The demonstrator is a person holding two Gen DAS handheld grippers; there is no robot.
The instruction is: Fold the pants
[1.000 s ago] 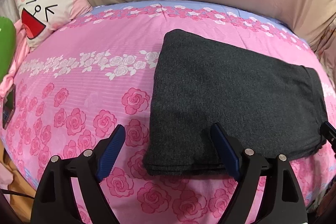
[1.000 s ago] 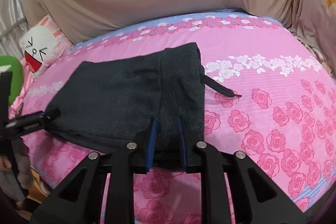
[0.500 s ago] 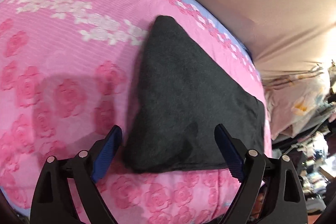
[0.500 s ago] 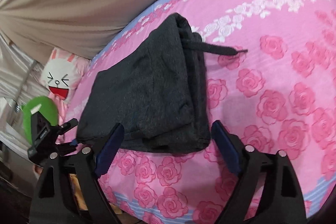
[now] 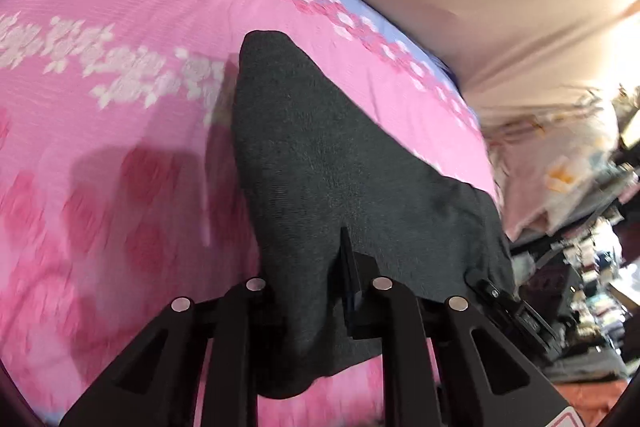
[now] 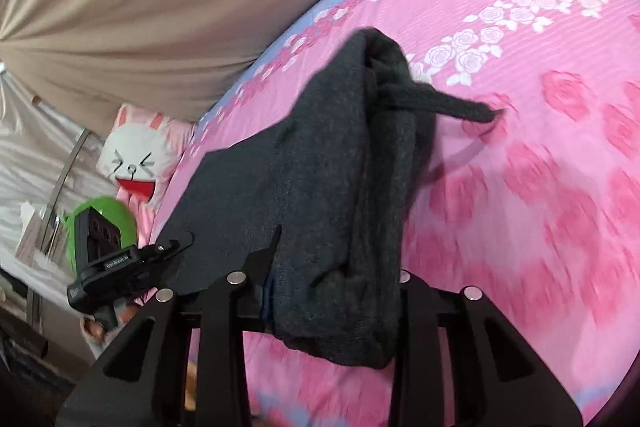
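Both tongs, spread wide around the near edge half a second ago, have clamped down: the left tongs (image 5: pixel 312 291) now pinch the near left corner of the folded dark grey pants (image 5: pixel 340 163), and the right tongs (image 6: pixel 332 291) grip the thick waistband end, where the fabric bunches between the fingers and hangs below them. Those near corners have come up, while the far part of the pants seems to lie on the pink rose-print bed sheet (image 5: pixel 120 39). The drawstring (image 6: pixel 452 103) sticks out to the right of the waistband, clear of the sheet near its tip.

My judgement is that the step in hand is carrying the near edge over for the next fold. To do it well, both corners should rise together and level, with the cloth kept lightly taut between the two tongs so no layer slips out. The edge should then travel straight toward the far edge and be laid down square on it before either grip loosens. The drawstring is best tucked in or left out of the crease.

Each pair of tongs is tilted, so the bed runs diagonally in its view, and points forward and down along the garment. In the right wrist view the left tool (image 6: pixel 120 263) sits at the pants' left end, near the bunny pillow (image 6: pixel 136 155).
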